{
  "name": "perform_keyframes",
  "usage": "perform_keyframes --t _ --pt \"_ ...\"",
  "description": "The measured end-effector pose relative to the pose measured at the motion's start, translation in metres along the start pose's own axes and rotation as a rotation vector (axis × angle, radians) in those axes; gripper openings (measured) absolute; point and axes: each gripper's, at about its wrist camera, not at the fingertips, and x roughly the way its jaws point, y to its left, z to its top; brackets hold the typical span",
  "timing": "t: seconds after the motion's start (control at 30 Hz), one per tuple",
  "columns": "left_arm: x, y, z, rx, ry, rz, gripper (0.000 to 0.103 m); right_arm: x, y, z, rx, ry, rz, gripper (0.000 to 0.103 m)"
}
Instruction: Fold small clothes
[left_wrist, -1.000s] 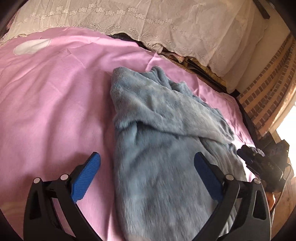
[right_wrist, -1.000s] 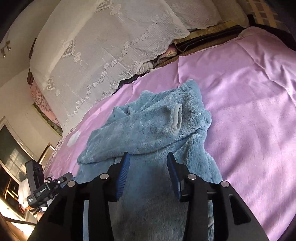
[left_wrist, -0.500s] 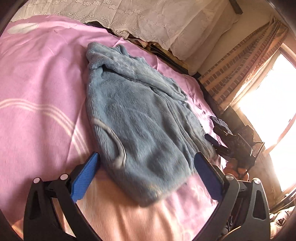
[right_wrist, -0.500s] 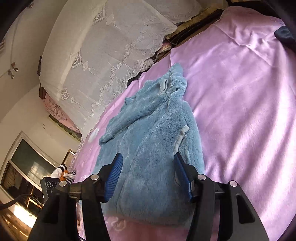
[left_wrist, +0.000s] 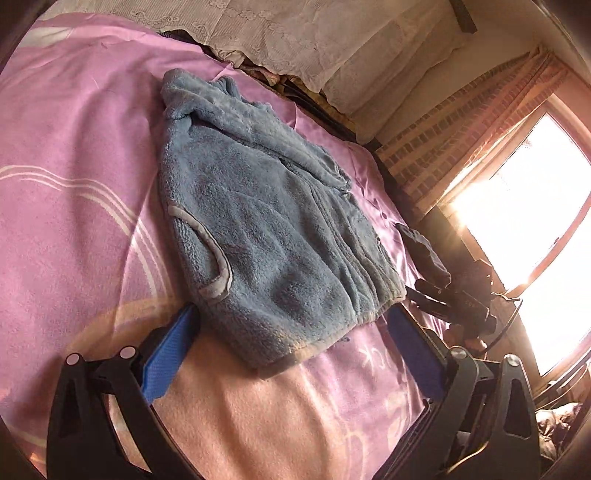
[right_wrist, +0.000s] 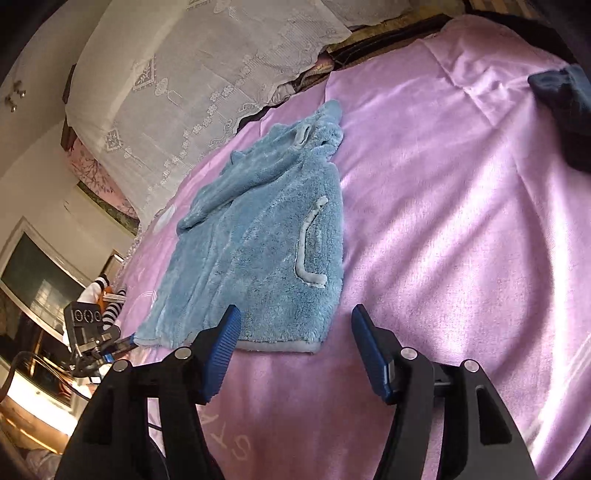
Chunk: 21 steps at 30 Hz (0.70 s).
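A small fluffy blue hooded jacket (left_wrist: 266, 221) lies flat on the pink bedspread (left_wrist: 74, 155), sleeves folded in, hood at the far end, hem nearest me. It also shows in the right wrist view (right_wrist: 266, 243). My left gripper (left_wrist: 291, 325) is open and empty, just short of the hem. My right gripper (right_wrist: 295, 325) is open and empty, also just short of the hem on the bedspread (right_wrist: 461, 221). The left gripper (right_wrist: 96, 336) shows at the jacket's left hem corner in the right wrist view. The right gripper (left_wrist: 458, 295) shows beside the right hem corner in the left wrist view.
White lace-covered pillows (left_wrist: 295, 33) line the head of the bed, also in the right wrist view (right_wrist: 207, 74). A dark garment (right_wrist: 565, 114) lies on the bedspread at the far right. A bright window with a patterned curtain (left_wrist: 443, 147) is to the right.
Both grippers pulled back from over the jacket toward its hem. The right gripper's jaws opened wider. The jacket now lies flat and full-length in view.
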Motion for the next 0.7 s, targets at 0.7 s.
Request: perform_keyframes --t 0.7 --pt "0.02 0.009 0.004 -0.059 0.041 -0.087 0.062 0.034 0.008 0.006 -0.008 0.016 0.017 0.032"
